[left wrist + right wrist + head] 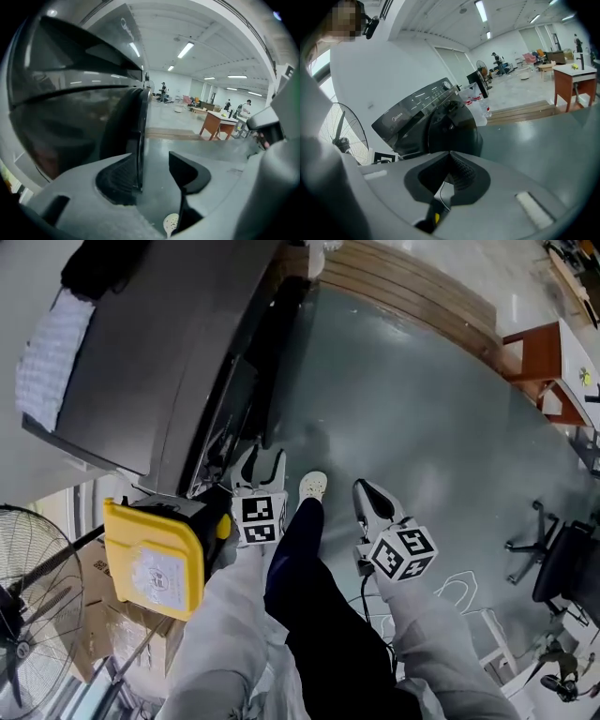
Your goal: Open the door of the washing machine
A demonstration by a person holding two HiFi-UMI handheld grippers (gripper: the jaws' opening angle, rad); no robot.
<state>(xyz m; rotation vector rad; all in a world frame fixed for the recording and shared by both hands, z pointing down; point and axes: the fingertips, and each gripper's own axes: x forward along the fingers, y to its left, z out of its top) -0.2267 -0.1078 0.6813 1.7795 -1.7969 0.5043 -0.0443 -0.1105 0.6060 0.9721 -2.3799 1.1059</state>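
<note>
A dark grey washing machine point(141, 352) stands at the upper left of the head view, its round dark door point(253, 381) facing the grey floor. My left gripper point(260, 465) is at the door's lower edge. In the left gripper view the door's rim point(137, 140) runs down between the jaws, close to the left pad point(117, 180), and a wide gap separates it from the right finger point(187, 173). The left gripper point(154, 161) is open. My right gripper point(367, 495) hangs over the floor to the right, apart from the machine point(417, 117). Its jaws point(451, 157) are shut on nothing.
A yellow lidded bin point(155, 554) and cardboard boxes sit below the machine, with a fan point(28, 606) at the left edge. My leg and white shoe point(312, 486) lie between the grippers. An office chair point(562, 559), a brown table point(539, 362) and a wooden step point(412, 287) border the floor.
</note>
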